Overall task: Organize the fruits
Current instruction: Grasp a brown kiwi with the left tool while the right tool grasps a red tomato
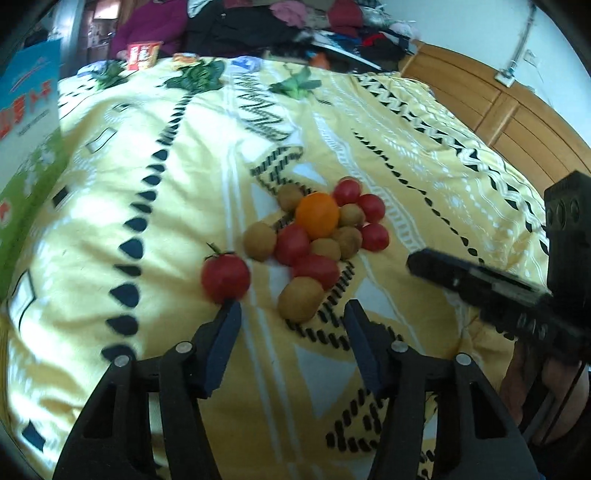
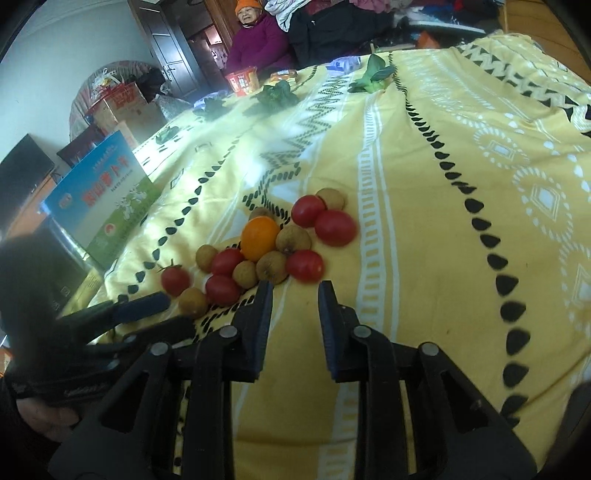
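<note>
- The left gripper (image 1: pixel 291 314) has its jaws spread wide and holds nothing; its left fingertip (image 1: pixel 229 314) sits right at the near edge of a stemmed tomato (image 1: pixel 225 277), though whether they touch cannot be told.
- A brown kiwi (image 1: pixel 300 299) lies between the spread fingers, just beyond the tips.
- The right gripper (image 2: pixel 294 291) is also spread and empty, its jaws narrower apart than the left's; its tips are just short of a red tomato (image 2: pixel 305 266) and a brown fruit (image 2: pixel 272 267).
- All of this rests on a yellow patterned bedspread (image 2: pixel 443 221).
- The fruit pile (image 1: pixel 317 229) is clustered beyond both grippers: an orange (image 1: pixel 317 215) in the middle, ringed by red tomatoes and brown kiwis that touch one another.
- The stemmed tomato lies slightly apart, to the left of the pile.
- A blue and green box (image 2: pixel 101 195) stands at the bed's left edge.
- Farther off, leafy greens (image 2: pixel 371 77) and a red snack pack (image 2: pixel 242 81) lie on the spread.
- At the far end sits a person in a purple top (image 2: pixel 258 44), beside heaped clothes (image 1: pixel 332 22).
</note>
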Tool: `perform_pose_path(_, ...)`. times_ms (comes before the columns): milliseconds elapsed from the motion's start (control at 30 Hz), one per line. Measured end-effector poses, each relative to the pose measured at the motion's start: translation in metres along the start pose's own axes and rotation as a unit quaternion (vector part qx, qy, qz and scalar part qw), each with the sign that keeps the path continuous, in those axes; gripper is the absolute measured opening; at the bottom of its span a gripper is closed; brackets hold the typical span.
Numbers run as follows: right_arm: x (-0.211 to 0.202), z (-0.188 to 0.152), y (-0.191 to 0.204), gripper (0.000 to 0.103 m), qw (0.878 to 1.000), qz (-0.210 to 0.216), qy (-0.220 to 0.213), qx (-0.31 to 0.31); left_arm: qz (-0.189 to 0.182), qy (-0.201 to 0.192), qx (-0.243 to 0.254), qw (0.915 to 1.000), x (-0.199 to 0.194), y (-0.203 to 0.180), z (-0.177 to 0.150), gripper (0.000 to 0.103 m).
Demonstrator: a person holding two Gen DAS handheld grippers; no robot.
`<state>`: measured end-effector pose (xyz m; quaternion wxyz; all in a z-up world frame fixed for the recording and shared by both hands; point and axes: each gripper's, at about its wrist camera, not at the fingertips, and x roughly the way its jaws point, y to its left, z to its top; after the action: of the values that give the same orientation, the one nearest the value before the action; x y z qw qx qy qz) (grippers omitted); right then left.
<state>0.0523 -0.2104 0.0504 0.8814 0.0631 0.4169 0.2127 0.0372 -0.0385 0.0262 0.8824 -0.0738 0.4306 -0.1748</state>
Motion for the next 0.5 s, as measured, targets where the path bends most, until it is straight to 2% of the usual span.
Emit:
perform_pose_path(167, -0.001, -0.001, 0.002, 0.026, 1.000, 0.005, -0.003, -0.002, -0.008, 0.026, 0.013, 0.9995, 0.017, -0.001, 0.009, 0.042)
perform_pose_path(300, 0.001, 0.001, 0.000, 0.026, 1.000, -0.011, -0.004, -0.008, 0.003, 0.033, 0.007, 0.9994, 0.025, 0.003, 0.009, 0.034)
perform_pose_path(367, 0.007, 0.005, -0.001, 0.030, 1.000, -0.017, 0.001, -0.017, 0.014, 0.029, 0.010, 0.9994, 0.024, 0.002, 0.006, 0.028)
perform_pose_path(400, 0.009, 0.006, -0.001, 0.038, 1.000, -0.018, 0.004, -0.018, 0.016, 0.027, 0.009, 0.9995, 0.023, 0.003, 0.005, 0.023)
perform_pose_path(500, 0.020, 0.011, -0.002, 0.041, 0.999, -0.019, 0.012, -0.025, 0.007, 0.023, -0.008, 0.9997, 0.021, 0.009, 0.002, 0.023)
